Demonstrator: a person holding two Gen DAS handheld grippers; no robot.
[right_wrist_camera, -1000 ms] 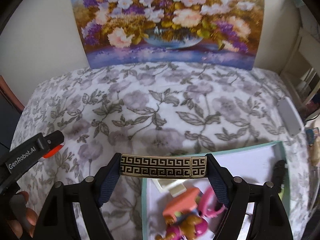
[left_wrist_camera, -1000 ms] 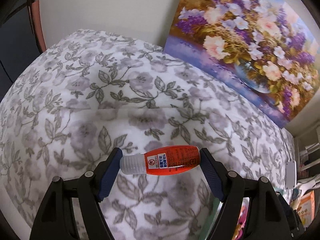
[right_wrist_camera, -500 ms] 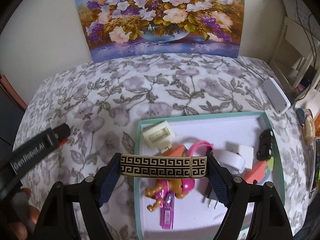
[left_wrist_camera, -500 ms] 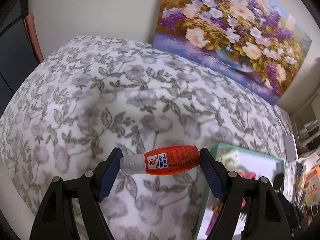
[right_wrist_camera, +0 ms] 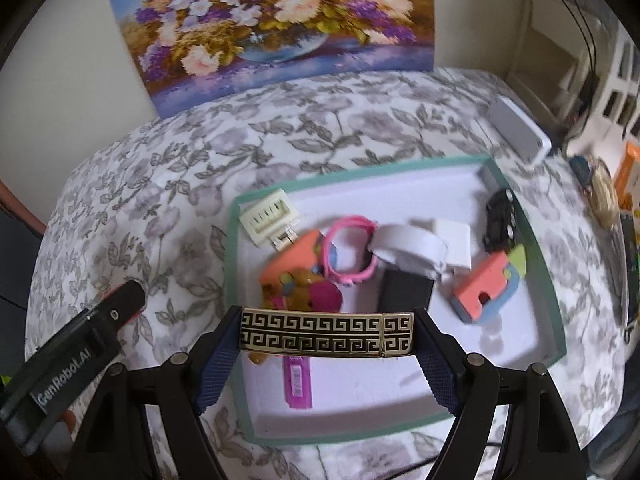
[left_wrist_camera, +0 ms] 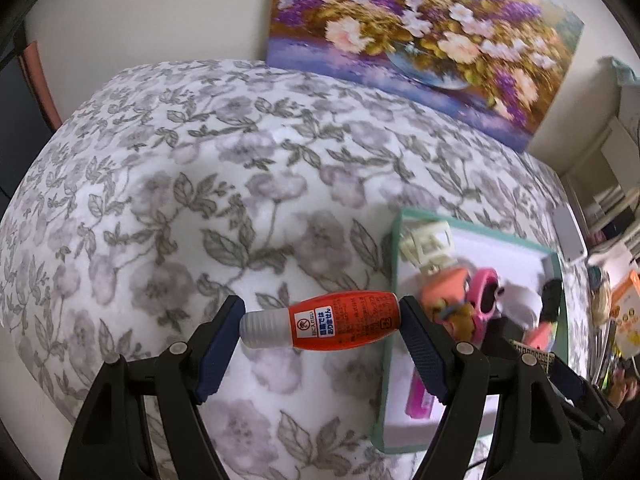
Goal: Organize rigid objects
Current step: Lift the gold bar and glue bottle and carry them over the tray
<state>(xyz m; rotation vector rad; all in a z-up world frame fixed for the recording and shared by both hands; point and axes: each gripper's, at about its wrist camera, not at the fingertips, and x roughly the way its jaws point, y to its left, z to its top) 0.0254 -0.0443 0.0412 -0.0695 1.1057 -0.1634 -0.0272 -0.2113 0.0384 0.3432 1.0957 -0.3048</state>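
The left hand-held gripper (left_wrist_camera: pixel 320 326) pinches an orange bottle (left_wrist_camera: pixel 324 326) endwise; the right hand-held gripper (right_wrist_camera: pixel 326 338) clamps a Greek-key bangle (right_wrist_camera: pixel 326 338) above the green-rimmed tray (right_wrist_camera: pixel 552 280), likely for dropping in.

Setting: home, likely a bedroom | Evidence: surface covered by floral-print blanket (left_wrist_camera: pixel 248 184); flower painting (right_wrist_camera: pixel 276 20) leaned against wall; cluttered white shelving (right_wrist_camera: pixel 600 76) seen at right.
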